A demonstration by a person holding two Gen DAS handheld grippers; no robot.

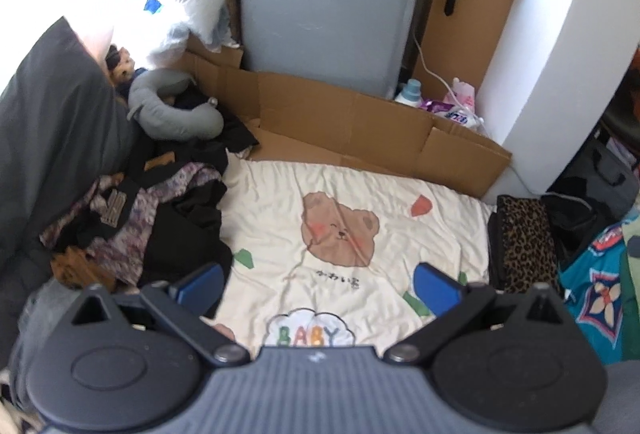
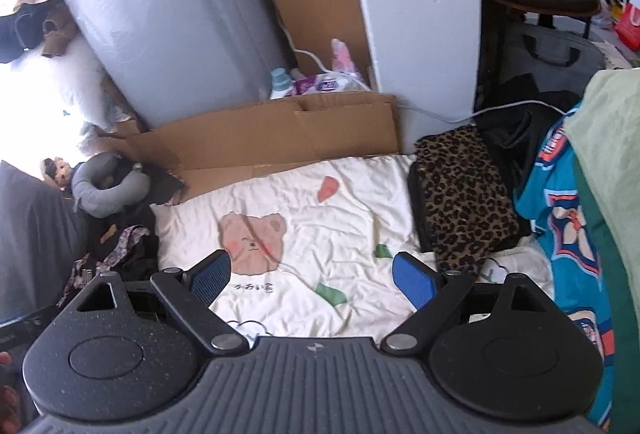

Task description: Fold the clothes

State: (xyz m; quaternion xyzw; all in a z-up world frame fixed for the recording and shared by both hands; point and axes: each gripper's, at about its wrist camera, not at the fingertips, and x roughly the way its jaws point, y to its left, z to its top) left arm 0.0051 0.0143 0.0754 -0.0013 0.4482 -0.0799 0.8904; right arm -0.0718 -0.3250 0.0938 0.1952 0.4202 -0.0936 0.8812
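We held our left claw (image 1: 318, 288) and right claw (image 2: 311, 280) wide, with nothing in them, over the bear blanket (image 1: 360, 201). The messy clothes (image 1: 160, 209) lay left; a folded spotted cloth (image 2: 464, 193) sat right.

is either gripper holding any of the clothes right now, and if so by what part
Nothing is held. The left gripper and right gripper are both open, fingers spread above the bear-print sheet, with no cloth between them.
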